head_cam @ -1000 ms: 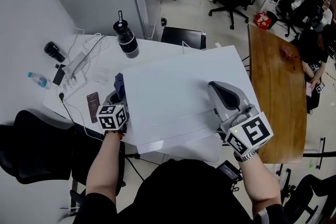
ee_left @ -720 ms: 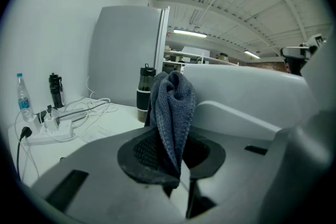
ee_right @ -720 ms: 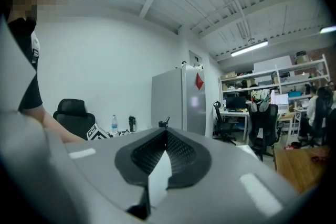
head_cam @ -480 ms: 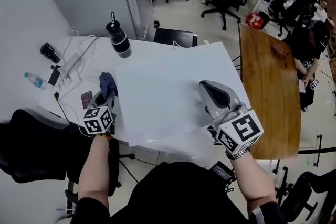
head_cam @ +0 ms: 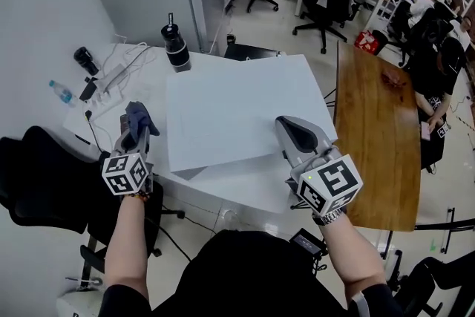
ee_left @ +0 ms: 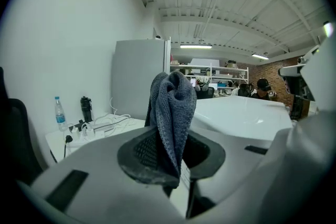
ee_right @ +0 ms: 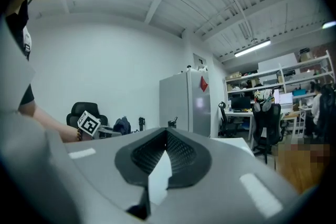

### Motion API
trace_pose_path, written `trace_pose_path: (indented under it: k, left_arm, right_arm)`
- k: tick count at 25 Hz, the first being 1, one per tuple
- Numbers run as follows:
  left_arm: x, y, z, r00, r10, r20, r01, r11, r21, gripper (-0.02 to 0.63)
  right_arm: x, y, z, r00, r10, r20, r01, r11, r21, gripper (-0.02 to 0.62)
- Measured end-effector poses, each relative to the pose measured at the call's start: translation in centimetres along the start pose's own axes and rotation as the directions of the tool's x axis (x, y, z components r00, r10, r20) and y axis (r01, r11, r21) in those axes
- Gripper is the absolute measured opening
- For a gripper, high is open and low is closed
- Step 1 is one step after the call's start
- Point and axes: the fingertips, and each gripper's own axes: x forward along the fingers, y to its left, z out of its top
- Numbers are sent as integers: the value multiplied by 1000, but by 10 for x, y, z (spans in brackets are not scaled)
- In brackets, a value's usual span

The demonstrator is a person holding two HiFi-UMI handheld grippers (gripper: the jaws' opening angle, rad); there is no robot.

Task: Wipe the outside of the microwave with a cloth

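Clamping a blue-grey woven cloth [ee_left: 170,107] at frame left, left gripper [head_cam: 135,131] hangs beside the white boxy microwave [head_cam: 230,104]; right gripper [head_cam: 288,128] jaws together, empty; wiping looks unfinished.

The lower end of the cloth [ee_left: 170,107] is hidden between the jaws of the left gripper [ee_left: 169,152]. From above, the microwave [head_cam: 230,111] shows only its top. The clutter [head_cam: 100,82] on the far-left table [head_cam: 152,96] is too small to tell.

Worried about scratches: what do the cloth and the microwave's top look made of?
Cloth: blue-grey knitted or microfibre weave, soft, going by its ribbed loops. Microwave: smooth white shell, painted metal or plastic; faint sheen, cannot tell which.
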Motion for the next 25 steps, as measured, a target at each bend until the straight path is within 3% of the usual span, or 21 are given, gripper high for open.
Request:
trace_pose_path:
  k: [7, 12, 18, 25]
  left_arm:
    - [-92, -34, 3, 994, 98, 53, -98, 995, -1, 78]
    - [-152, -82, 0, 989, 122, 89, -121, 993, -12, 78]
    - [-205, -157, 0, 988, 72, 134, -72, 997, -7, 78]
    - [-239, -246, 2, 985, -56, 163, 54, 998, 15, 78]
  right_arm:
    - [-63, 16, -6, 998, 67, -1, -67, 998, -5, 0]
    - [-113, 23, -15, 995, 99, -4, -99, 995, -2, 0]
    - [-165, 40, -28, 992, 128, -15, -127, 992, 2, 0]
    - [-208, 55, -36, 989, 148, -18, -148, 989, -4, 0]
